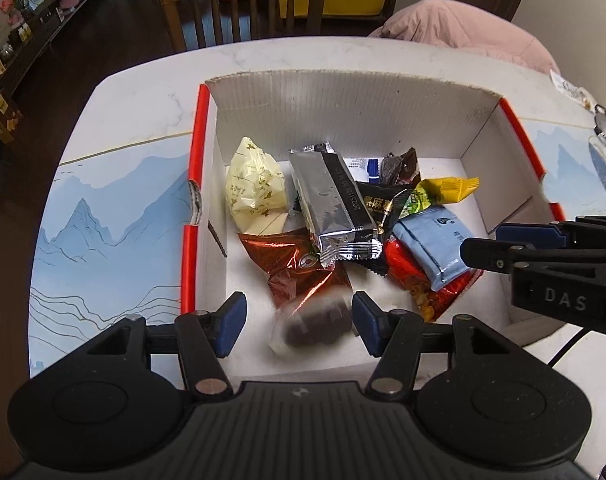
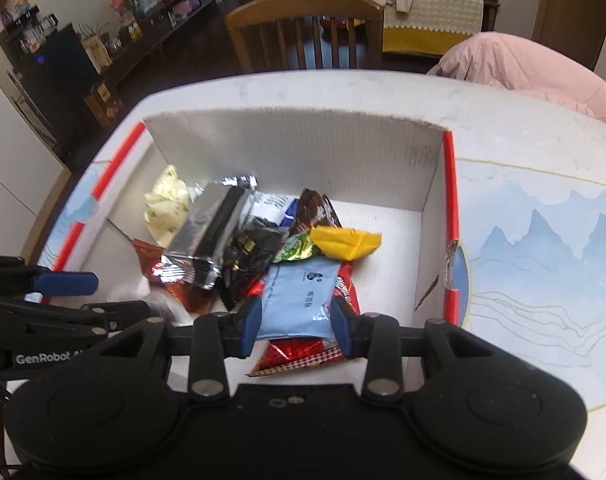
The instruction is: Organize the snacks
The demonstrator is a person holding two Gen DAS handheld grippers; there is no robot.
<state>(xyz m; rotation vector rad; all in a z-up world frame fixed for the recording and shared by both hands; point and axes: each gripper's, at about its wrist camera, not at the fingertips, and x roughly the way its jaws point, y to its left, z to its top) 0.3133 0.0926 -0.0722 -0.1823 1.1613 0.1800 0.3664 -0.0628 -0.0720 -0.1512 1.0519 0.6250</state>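
Inside the white box (image 1: 343, 96), near its front wall, a clear-wrapped dark snack (image 1: 311, 326) is seen between the left claw (image 1: 299, 320), whose pads look apart from it. To its right, the blue packet (image 2: 299, 300) is squeezed by the right claw (image 2: 297, 322), long side pointing away.

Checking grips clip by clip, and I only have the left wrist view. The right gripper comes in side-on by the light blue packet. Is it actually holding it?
Observer: Yes. In the right wrist view, the right gripper is shut on the light blue packet, with one pad against each side.
Operator: Is anything else caught between the pads?
Observer: No. The red wrapper lies beneath the packet and is not between the pads.
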